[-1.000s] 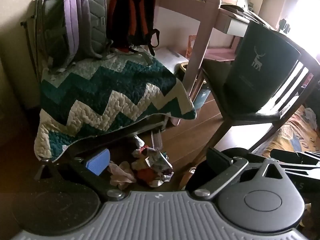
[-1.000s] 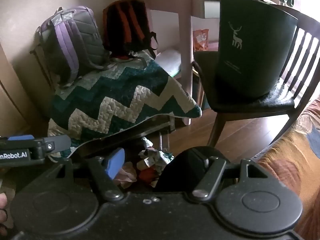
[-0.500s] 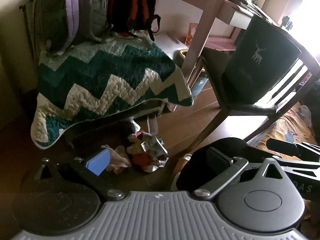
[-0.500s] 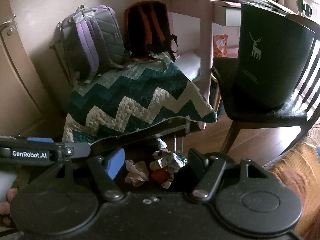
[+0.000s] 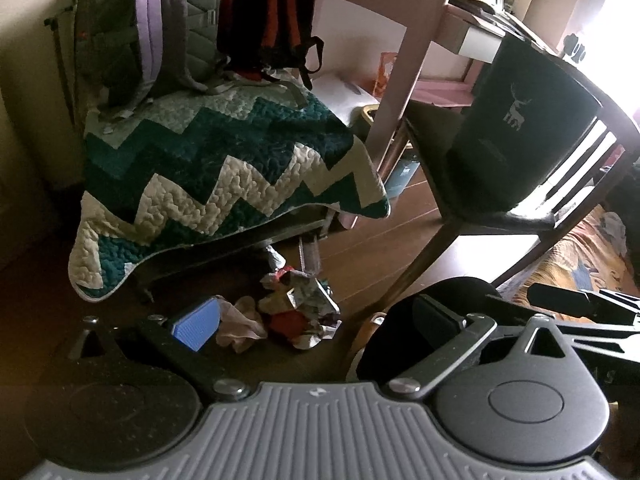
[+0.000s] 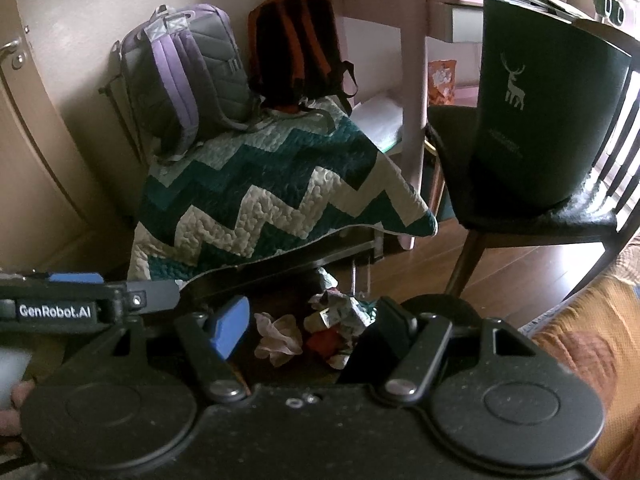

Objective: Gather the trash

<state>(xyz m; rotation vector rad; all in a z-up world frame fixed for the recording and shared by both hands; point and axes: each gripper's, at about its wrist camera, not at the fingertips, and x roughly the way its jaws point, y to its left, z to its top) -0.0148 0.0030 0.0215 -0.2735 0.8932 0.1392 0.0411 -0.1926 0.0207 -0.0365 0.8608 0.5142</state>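
- Your left gripper (image 5: 308, 320) hangs over the trash (image 5: 298, 312) on the floor (image 5: 384, 236) — fingers spread, empty.
- Your right gripper (image 6: 308, 330) — likewise spread, empty.

- The base under the zigzag quilt (image 5: 224, 168) is covered; only a dark frame edge is seen below the hem.
- The lower edge of the crumpled trash pile (image 6: 336, 320) is hidden behind the right claw (image 6: 304, 328).
- The small print on the green bin (image 6: 536, 92) cannot be read.
- The purple backpack (image 5: 160, 20) is cut off by the top edge.
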